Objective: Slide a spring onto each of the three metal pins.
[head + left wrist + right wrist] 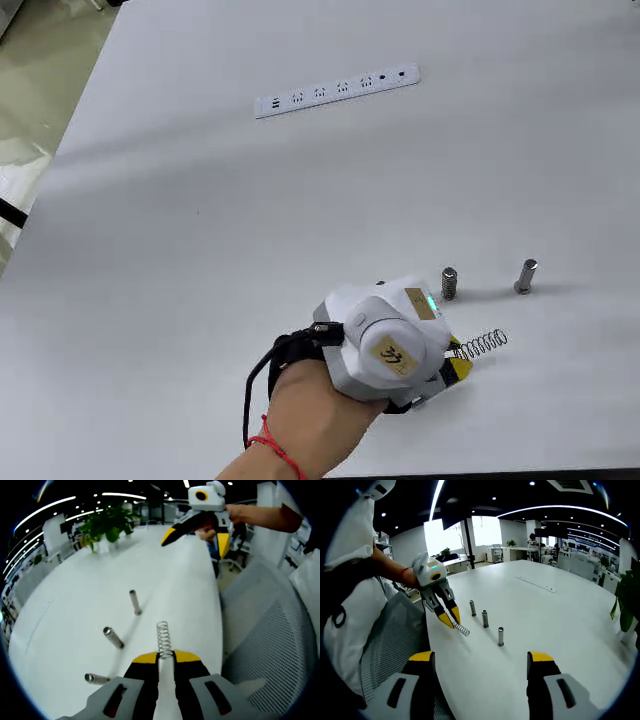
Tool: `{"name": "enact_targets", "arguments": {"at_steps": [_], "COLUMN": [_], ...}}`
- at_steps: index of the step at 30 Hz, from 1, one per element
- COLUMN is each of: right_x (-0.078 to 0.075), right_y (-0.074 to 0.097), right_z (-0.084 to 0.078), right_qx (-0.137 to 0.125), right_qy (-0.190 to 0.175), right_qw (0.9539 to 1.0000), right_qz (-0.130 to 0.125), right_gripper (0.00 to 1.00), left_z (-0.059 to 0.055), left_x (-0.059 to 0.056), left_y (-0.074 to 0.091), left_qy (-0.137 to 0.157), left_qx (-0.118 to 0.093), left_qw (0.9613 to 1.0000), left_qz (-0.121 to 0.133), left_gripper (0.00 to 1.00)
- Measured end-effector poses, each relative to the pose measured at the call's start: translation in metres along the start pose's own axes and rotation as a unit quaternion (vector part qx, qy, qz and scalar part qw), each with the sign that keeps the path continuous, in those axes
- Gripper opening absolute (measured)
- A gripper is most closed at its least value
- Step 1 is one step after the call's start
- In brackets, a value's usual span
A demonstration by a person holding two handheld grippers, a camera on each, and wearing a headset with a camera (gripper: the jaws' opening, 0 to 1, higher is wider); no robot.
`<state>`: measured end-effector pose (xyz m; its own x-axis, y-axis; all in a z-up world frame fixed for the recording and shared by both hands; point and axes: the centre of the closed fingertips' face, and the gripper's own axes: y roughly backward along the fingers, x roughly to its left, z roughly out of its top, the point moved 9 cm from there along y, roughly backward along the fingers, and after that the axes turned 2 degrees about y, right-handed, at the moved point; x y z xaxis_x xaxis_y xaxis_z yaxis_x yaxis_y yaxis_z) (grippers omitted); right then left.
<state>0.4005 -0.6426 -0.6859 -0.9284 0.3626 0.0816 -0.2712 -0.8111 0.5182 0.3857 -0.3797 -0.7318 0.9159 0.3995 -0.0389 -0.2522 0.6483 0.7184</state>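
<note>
My left gripper (458,358) rests low over the white table (200,250), shut on one end of a small coil spring (482,343). The spring (163,638) sticks out forward from the closed yellow-tipped jaws (165,657). Three upright metal pins stand in a row beyond it. The far pin (134,602) is bare, while the middle pin (113,637) and near pin (96,678) look ribbed, as if carrying springs. The bare pin (526,276) and one ribbed pin (449,283) stand just past the gripper. My right gripper (481,665) is open and holds nothing, held in the air (195,545) off the table's edge.
A white power strip (337,90) lies at the far side of the table. The table's near edge (520,472) runs just below the left gripper. A mesh chair (270,630) stands beside the table, and a potted plant (105,522) at its far end.
</note>
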Motion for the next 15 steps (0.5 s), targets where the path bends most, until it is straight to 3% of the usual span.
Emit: {"name": "enact_targets", "arguments": {"at_steps": [4,8,15], "right_x": [0.002,0.004,0.007], "right_y": [-0.004,-0.008,-0.016], "right_z": [0.012,0.03,0.059], "right_qx": [-0.015,-0.037,-0.074], "right_qy": [-0.006,-0.017,-0.038], "right_qw": [0.9997,0.9986,0.9951], "right_qz": [0.016,0.034,0.053], "right_gripper": [0.73,0.68,0.61], "left_z": [0.009,0.02,0.032], "left_x": [-0.001,-0.001,-0.002], "left_y": [0.011,0.025,0.045], "left_qy": [0.012,0.024,0.033], "left_qx": [-0.036,-0.084,-0.136], "left_qw": [0.9993,0.9962,0.9901], "left_qz": [0.003,0.006,0.013], "left_gripper": [0.1,0.1,0.1]}}
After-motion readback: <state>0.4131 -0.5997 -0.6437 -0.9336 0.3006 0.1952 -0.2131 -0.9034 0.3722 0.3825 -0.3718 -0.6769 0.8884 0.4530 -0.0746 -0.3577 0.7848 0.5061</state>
